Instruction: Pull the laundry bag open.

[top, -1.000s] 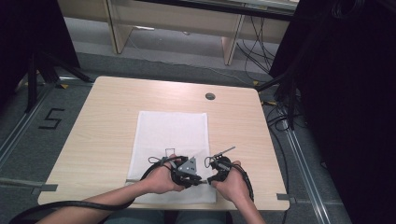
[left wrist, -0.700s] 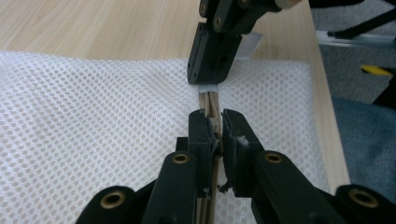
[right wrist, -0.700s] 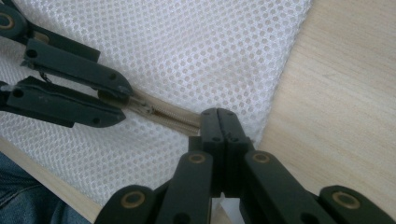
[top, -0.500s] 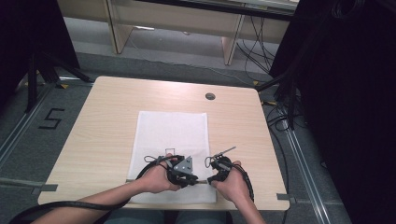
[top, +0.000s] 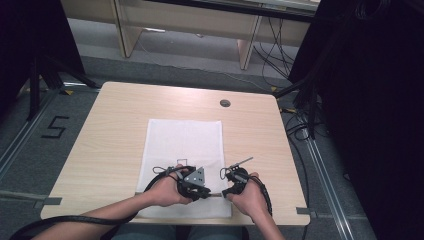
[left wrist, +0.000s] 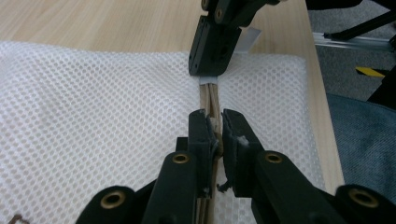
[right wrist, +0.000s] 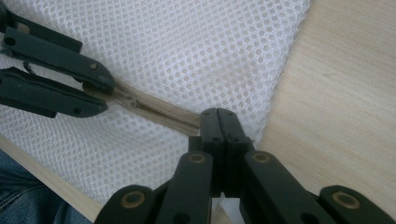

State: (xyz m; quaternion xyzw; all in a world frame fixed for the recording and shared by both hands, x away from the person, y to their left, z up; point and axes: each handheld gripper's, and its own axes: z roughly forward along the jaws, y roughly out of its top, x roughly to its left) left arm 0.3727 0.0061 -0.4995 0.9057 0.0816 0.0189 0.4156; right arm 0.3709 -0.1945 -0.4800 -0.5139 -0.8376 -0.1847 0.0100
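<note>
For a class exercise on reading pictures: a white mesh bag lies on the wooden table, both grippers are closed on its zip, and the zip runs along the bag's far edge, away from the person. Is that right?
Not quite. The zip runs along the near edge of the bag, by the person, as the high view shows. The rest holds: the left gripper and right gripper are closed on it, on the table.
</note>
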